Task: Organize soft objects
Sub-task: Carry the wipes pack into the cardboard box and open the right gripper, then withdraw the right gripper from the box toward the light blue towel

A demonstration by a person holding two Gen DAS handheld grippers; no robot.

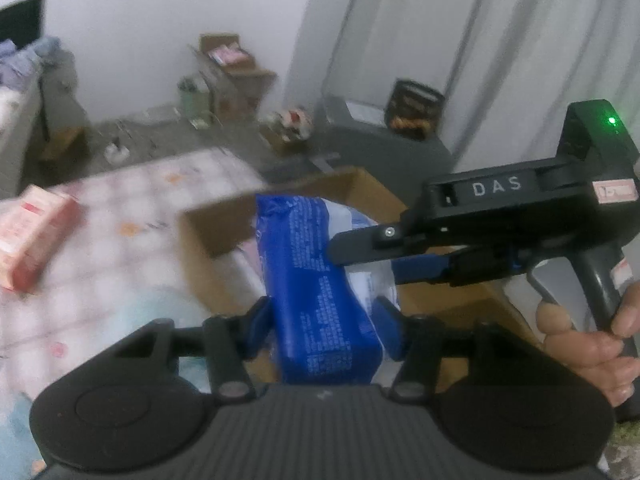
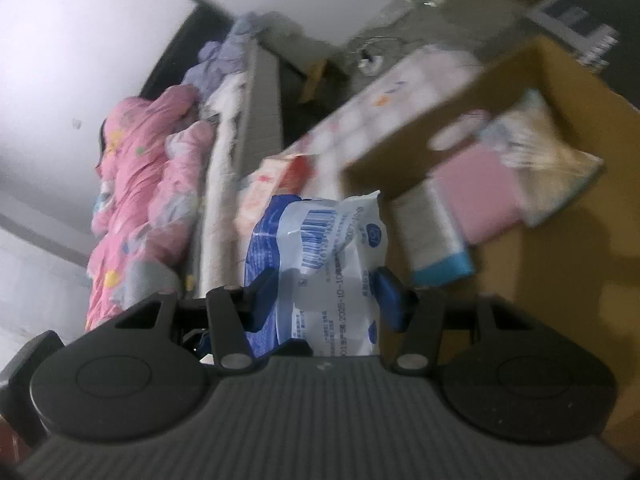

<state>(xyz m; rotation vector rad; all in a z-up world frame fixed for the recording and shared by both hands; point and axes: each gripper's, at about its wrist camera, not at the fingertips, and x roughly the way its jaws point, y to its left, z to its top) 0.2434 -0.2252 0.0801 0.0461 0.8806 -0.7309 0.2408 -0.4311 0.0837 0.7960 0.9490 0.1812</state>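
A soft blue-and-white plastic pack [image 1: 316, 280] hangs over the open cardboard box [image 1: 216, 224], carried by both grippers. My left gripper [image 1: 326, 320] is shut on its near blue end, with the pads pressing both sides. The right gripper [image 1: 360, 260] comes in from the right and clamps the pack's far white part. In the right wrist view my right gripper [image 2: 324, 292] is shut on the barcode end of the pack [image 2: 320, 240]. The box [image 2: 560, 80] holds a pink pack [image 2: 480, 176], a white roll with a blue edge [image 2: 436, 232] and a clear bag [image 2: 552, 152].
A pink carton [image 1: 32, 236] lies on the patterned bed cover [image 1: 140, 200] left of the box. A pink quilt [image 2: 140, 200] is piled further back. A grey cabinet [image 1: 380, 148] and floor clutter stand by the curtain. A hand [image 1: 592, 340] grips the right gripper's handle.
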